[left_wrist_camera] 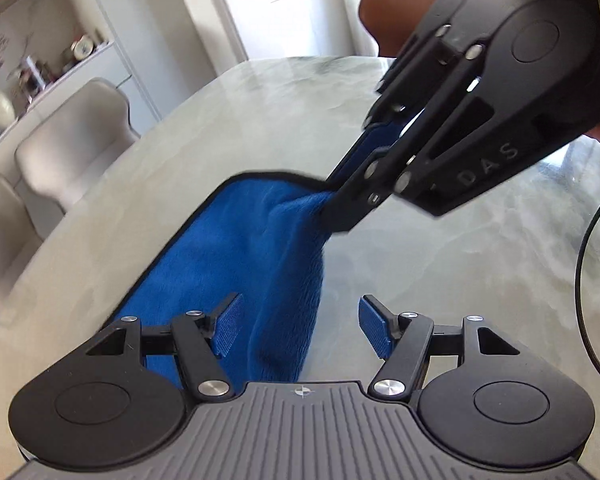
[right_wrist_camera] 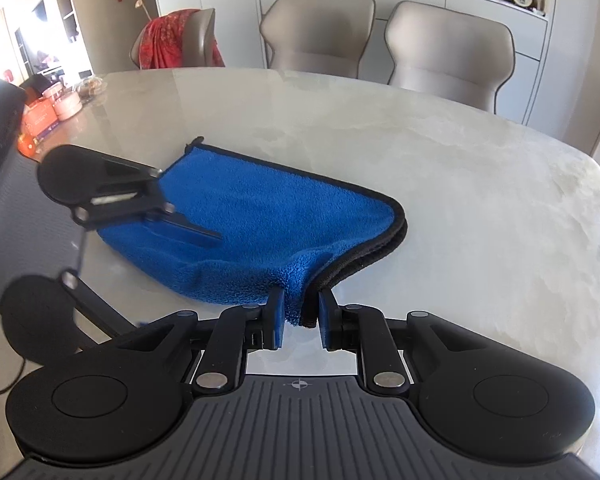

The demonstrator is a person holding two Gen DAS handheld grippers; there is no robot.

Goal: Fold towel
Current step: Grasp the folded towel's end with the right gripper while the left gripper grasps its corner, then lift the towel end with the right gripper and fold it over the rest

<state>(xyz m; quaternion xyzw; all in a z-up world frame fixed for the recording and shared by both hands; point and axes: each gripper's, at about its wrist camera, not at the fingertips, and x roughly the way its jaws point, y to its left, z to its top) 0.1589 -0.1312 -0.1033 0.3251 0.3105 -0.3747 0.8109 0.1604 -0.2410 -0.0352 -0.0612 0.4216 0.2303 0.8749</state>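
A blue towel (left_wrist_camera: 240, 248) with a black hem lies folded on the marble table (left_wrist_camera: 284, 112). My left gripper (left_wrist_camera: 300, 326) is open, its pads spread over the towel's near end, holding nothing. My right gripper (right_wrist_camera: 302, 312) is shut on the towel's (right_wrist_camera: 260, 208) corner and lifts it a little off the table (right_wrist_camera: 440, 184). In the left wrist view the right gripper (left_wrist_camera: 332, 216) comes in from the upper right and pinches that corner. In the right wrist view the left gripper (right_wrist_camera: 148, 236) shows at the left, one finger over the towel's far end.
Grey chairs (right_wrist_camera: 448, 48) stand along the table's far side, one (right_wrist_camera: 180, 40) with a red cloth. Orange boxes and pink tins (right_wrist_camera: 48, 112) sit at the table's left end. A brown chair (left_wrist_camera: 396, 4) and a black cable (left_wrist_camera: 584, 264) are at the right.
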